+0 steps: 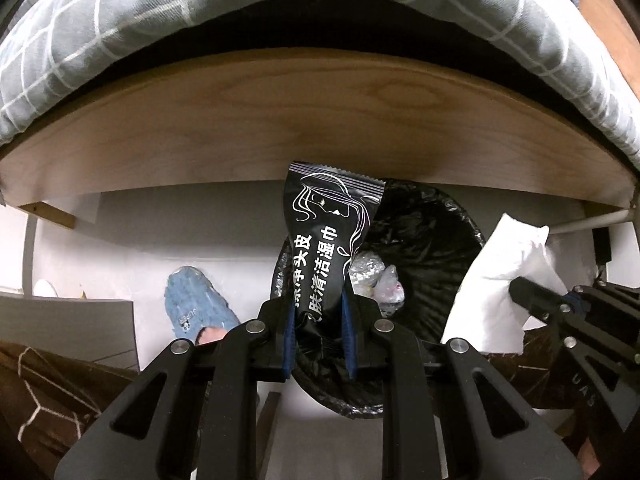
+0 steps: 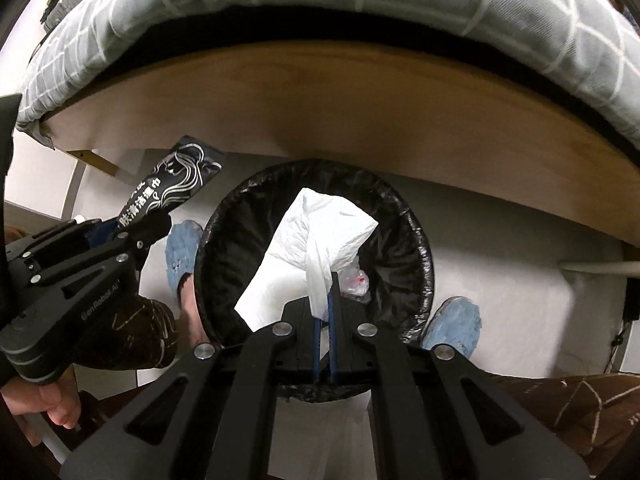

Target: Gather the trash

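Note:
My left gripper is shut on a black wet-wipe packet with white print, held upright over the left rim of a round bin lined with a black bag. My right gripper is shut on a white tissue and holds it above the bin's opening. Foil and plastic trash lies inside the bin. The right gripper with the tissue shows at right in the left wrist view. The left gripper with the packet shows at left in the right wrist view.
The bin stands on a white floor by a wooden bed frame with a grey checked mattress cover above. The person's feet in blue slippers flank the bin, one at left.

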